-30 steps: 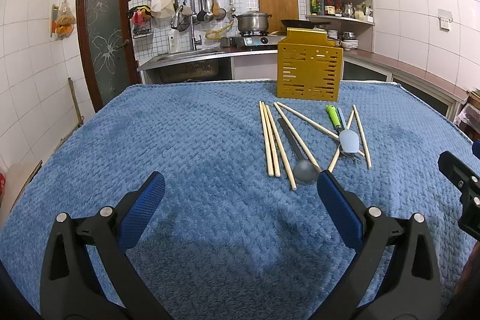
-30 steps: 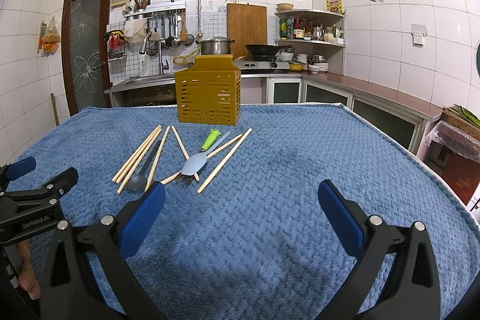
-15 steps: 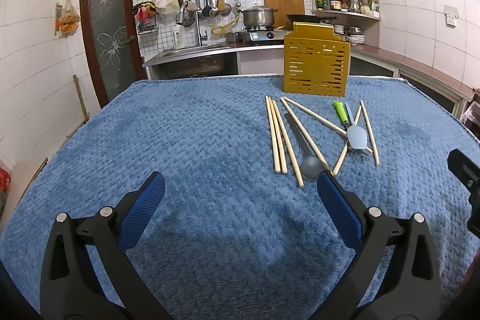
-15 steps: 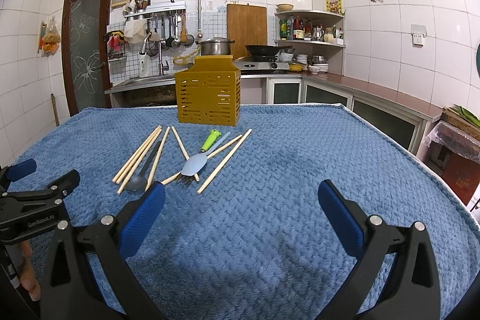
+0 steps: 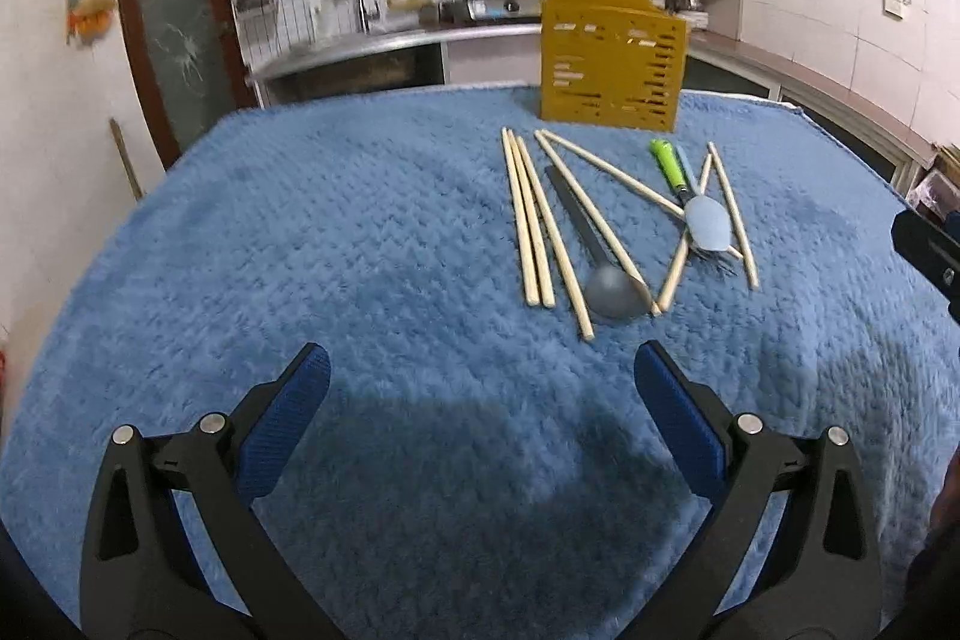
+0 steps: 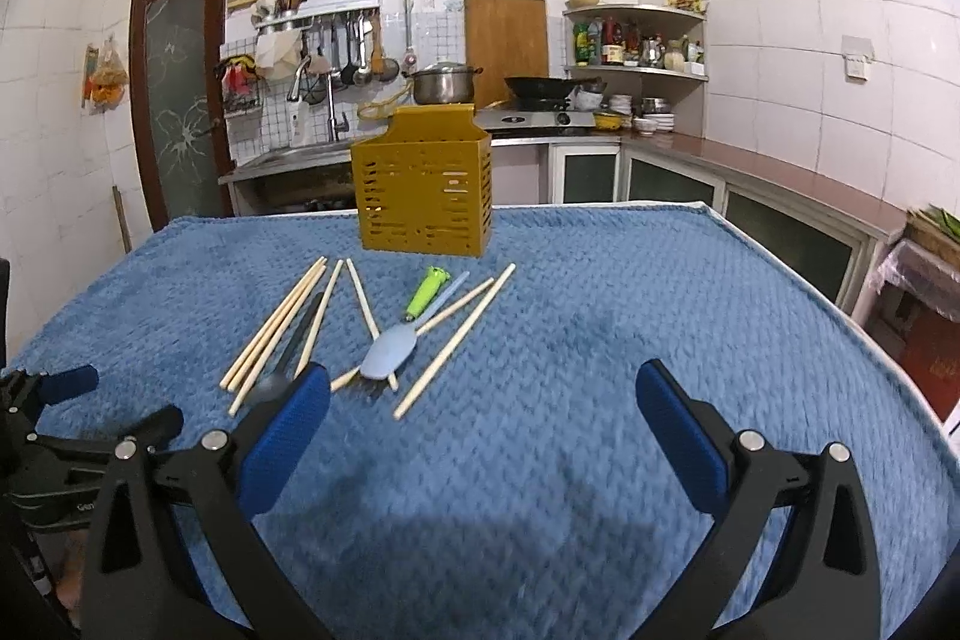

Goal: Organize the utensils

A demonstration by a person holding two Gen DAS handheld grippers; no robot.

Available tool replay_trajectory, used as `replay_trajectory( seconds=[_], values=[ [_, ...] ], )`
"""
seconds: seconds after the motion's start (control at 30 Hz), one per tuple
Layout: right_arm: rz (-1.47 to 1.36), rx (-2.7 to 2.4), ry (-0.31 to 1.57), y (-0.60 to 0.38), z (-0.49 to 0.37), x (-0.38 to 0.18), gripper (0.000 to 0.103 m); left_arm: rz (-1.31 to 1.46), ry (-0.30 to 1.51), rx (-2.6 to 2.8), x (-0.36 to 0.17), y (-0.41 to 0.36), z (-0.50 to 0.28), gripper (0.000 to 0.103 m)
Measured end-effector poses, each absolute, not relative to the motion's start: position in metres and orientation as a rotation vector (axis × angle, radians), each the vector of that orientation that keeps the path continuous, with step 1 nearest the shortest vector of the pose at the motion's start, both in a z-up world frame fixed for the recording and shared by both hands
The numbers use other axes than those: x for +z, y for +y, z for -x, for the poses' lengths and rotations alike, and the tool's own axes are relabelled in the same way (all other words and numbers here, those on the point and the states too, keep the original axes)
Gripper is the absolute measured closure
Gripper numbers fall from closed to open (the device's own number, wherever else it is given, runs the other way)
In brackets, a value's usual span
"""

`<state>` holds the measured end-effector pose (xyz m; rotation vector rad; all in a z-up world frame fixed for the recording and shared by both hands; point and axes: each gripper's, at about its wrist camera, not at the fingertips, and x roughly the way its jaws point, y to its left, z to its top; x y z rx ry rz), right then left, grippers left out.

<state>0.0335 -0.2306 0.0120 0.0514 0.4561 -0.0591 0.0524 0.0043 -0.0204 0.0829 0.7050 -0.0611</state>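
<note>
Both my tools have drifted forward toward the utensils in the last second, the left more than the right. My left gripper (image 5: pixel 480 388) hangs with its jaws wide apart and empty over the blue towel (image 5: pixel 300 250) on the bench, now just short of the pile. The grey spoon (image 5: pixel 606 280) and the wooden chopsticks (image 5: pixel 531 220) lie in front of the yellow holder (image 5: pixel 612 64), with the pale blue spoon (image 5: pixel 708 223) and the green-handled fork (image 5: pixel 669 163) crossed among more sticks. Nothing has been lifted yet, and I cannot see inside the holder. My right gripper (image 6: pixel 483 400) is also spread and empty, and from it the holder (image 6: pixel 423 187) stands beyond the pile. I judge the first pick is near, probably the nearest chopsticks or the grey spoon.
</note>
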Motion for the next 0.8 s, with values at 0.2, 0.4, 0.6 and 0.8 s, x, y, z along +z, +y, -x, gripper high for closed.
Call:
replay_trajectory(
  seconds=[0.2, 0.4, 0.6, 0.8],
  values=[
    [0.020, -0.071, 0.569, -0.228, -0.112, 0.017, 0.004, -0.017, 0.758, -0.089, 0.001, 0.016, -0.119, 0.005],
    [0.019, -0.117, 0.760, -0.236, -0.197, -0.009, 0.004, -0.023, 0.854, -0.112, -0.003, 0.005, -0.194, 0.005],
    [0.006, -0.170, 0.835, -0.245, -0.223, -0.031, 0.004, -0.003, 0.965, -0.128, -0.026, -0.001, -0.245, 0.005],
    [-0.034, -0.183, 0.888, -0.257, -0.233, -0.041, 0.004, 0.030, 1.019, -0.098, -0.044, 0.006, -0.267, 0.005]
  ],
)
